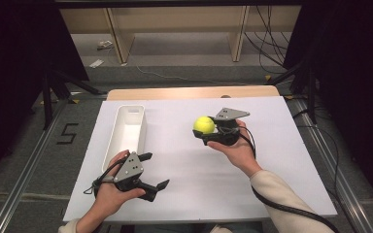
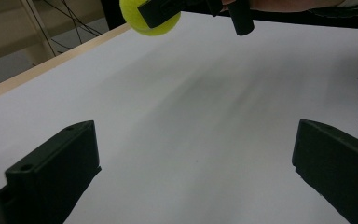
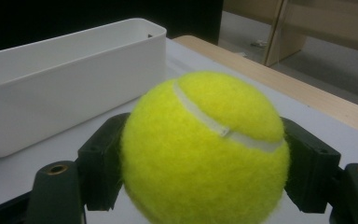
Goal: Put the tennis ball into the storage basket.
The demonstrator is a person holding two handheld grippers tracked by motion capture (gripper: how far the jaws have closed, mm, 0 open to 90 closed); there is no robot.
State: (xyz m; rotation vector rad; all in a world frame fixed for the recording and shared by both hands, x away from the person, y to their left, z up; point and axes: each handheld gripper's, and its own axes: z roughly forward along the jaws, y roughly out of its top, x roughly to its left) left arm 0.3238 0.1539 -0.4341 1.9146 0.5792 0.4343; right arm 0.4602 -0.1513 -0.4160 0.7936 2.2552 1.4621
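White sheeting covers the counter (image 1: 199, 160), whose pale wooden edge shows along the far side, and beyond it stand dark curtains, a grey floor and the legs of a light wooden shelf unit. On the left part of the counter lies a long, narrow white plastic bin (image 1: 126, 133), open at the top, running away from the person; as far as the high view shows, it has nothing in it.

The right gripper (image 1: 212, 132) is held above the middle of the counter, well to the right of the bin, with its jaws clamped on a fuzzy yellow-green tennis ball (image 1: 204, 125). In the right gripper view the ball (image 3: 205, 149) sits squarely between the two black jaws, one pressing each flank, its white seam running across the top, and the bin's wall (image 3: 65, 93) rises just behind it. The ball looks lifted clear of the counter rather than resting on it.

The left gripper (image 1: 155, 171) hangs low near the front left of the counter, just beside the near end of the bin, with its jaws wide apart and nothing between them. Its own camera looks across bare white sheeting toward the ball (image 2: 151, 21) far off.

Judging by this, the pick-up is done and the grasp seems firm. What is left is likely carrying the ball leftward over the bin and letting it go inside; the left gripper has no part in hand yet.
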